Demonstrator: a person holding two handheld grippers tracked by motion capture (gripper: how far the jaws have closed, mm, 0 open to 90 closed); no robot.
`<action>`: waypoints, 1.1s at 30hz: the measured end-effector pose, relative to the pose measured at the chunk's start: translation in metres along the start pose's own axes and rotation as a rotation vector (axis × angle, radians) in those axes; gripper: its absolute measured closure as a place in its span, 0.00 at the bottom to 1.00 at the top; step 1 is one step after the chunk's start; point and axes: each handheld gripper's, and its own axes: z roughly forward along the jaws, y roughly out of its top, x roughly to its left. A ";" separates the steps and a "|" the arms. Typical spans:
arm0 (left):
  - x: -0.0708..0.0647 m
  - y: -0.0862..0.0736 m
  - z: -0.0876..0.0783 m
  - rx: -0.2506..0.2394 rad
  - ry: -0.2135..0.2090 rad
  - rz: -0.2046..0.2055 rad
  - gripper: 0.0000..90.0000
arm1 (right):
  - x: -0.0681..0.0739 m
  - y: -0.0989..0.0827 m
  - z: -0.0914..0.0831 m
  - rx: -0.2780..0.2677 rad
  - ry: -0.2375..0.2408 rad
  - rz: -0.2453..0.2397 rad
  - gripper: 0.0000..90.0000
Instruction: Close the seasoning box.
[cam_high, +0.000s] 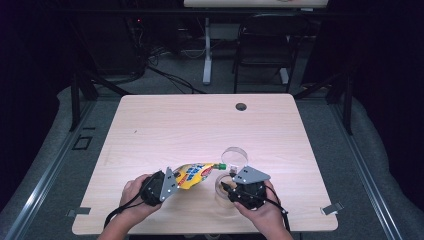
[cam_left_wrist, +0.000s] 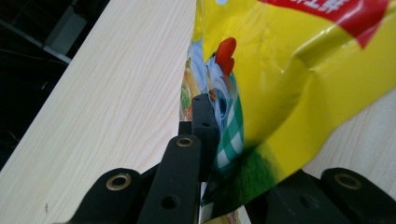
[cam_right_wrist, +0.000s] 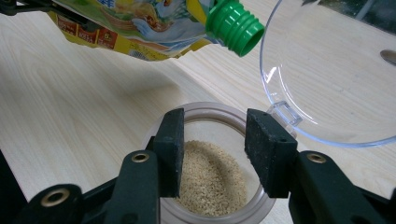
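A yellow printed pouch (cam_high: 195, 174) (cam_left_wrist: 289, 70) with a green screw cap (cam_high: 220, 165) (cam_right_wrist: 236, 25) hangs tilted over the table, cap toward the right. My left gripper (cam_high: 172, 181) (cam_left_wrist: 212, 116) is shut on the pouch's bottom end; one jaw is hidden behind the foil. A clear jar (cam_high: 221, 187) (cam_right_wrist: 210, 112) stands near the front edge, partly filled with tan granules (cam_right_wrist: 212, 177). Its hinged clear lid (cam_high: 235, 156) (cam_right_wrist: 327, 79) is swung back and open. My right gripper (cam_high: 227, 186) (cam_right_wrist: 215, 126) is shut on the jar, a pad on each side of its mouth. The cap hovers just beyond the jar's rim.
The light wooden table (cam_high: 200, 125) has a cable hole (cam_high: 241, 106) at its far edge and metal clips (cam_high: 331, 209) at the front corners. A dark chair (cam_high: 265, 45) and a desk leg stand beyond it. Both of the person's hands sit at the near edge.
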 end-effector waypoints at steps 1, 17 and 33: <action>0.001 0.000 0.000 0.002 -0.003 -0.001 0.98 | 0.000 0.000 0.000 0.000 0.001 -0.001 0.64; 0.020 -0.024 -0.001 -0.054 -0.036 -0.214 0.98 | 0.000 0.001 -0.002 -0.012 0.002 0.001 0.64; 0.040 -0.050 0.006 -0.107 -0.082 -0.454 0.99 | -0.001 0.001 -0.003 -0.019 0.004 0.009 0.64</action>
